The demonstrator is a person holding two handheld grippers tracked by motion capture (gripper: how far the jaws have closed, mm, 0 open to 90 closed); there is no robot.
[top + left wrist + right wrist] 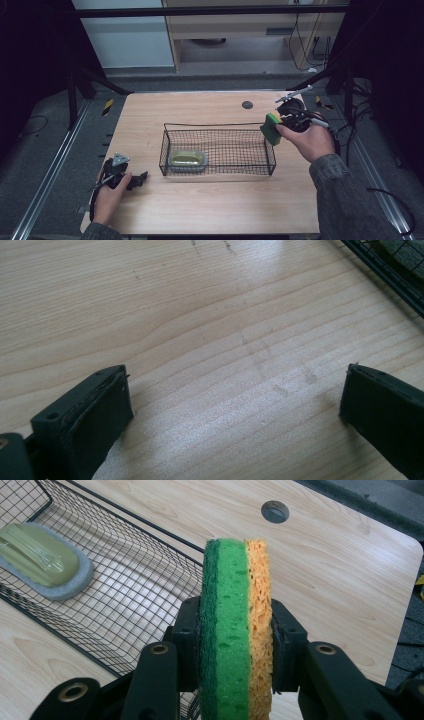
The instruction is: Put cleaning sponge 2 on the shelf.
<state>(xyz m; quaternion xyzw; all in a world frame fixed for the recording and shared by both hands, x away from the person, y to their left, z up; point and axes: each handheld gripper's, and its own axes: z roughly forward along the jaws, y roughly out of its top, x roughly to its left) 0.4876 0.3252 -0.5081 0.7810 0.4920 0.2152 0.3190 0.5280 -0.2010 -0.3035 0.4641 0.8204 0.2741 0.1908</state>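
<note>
Right gripper (235,645): clamped on sponge (235,620), right of wire basket (217,125) | basket held brush (187,160) | left gripper (235,405): released, on table (215,205), near-left.

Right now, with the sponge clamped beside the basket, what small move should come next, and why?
Probably carry the right gripper leftward over the basket rim before lowering. The sponge is pinched upright between its jaws, just outside the basket's right end, and a scrubber already lies inside at the left, leaving the right part free.
</note>
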